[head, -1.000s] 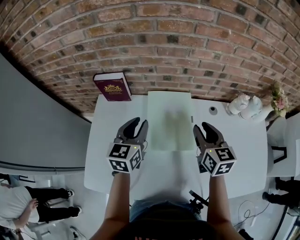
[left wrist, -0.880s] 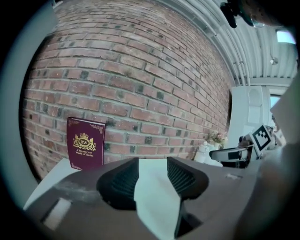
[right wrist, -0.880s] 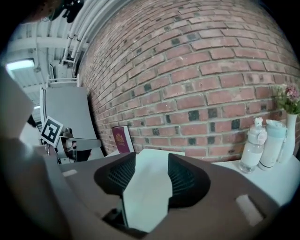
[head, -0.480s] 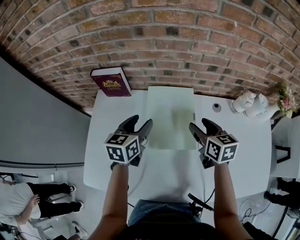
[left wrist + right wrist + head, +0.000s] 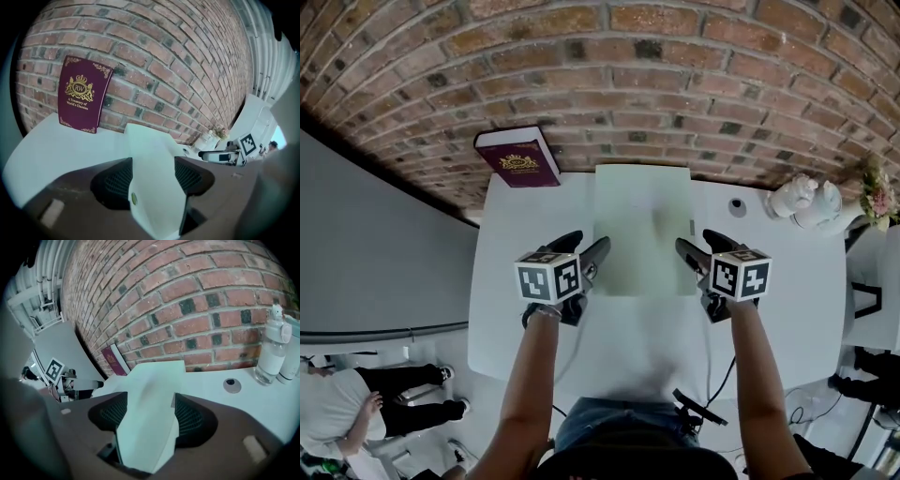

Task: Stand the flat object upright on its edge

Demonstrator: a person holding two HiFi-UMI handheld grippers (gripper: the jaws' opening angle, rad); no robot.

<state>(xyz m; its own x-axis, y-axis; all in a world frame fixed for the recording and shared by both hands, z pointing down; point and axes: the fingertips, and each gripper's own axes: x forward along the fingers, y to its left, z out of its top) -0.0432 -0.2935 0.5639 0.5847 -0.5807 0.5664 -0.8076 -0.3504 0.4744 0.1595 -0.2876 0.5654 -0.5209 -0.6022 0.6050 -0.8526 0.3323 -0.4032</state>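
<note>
Pale green board [image 5: 642, 225], flat on white table [image 5: 520, 323] just right of maroon book [image 5: 517, 159]: likely light, stiff, smooth (may slide); best taken by both side edges, where left gripper [image 5: 587, 242] and right gripper [image 5: 697, 242], jaws just opened wide, frame it unpressed.

Bright, even light left only faint shadows on the glossy white tabletop [image 5: 787, 309]. Wide-angle distortion bowed the red brick wall [image 5: 675, 84] everywhere, and both gripper views darkened to black at their corners.
</note>
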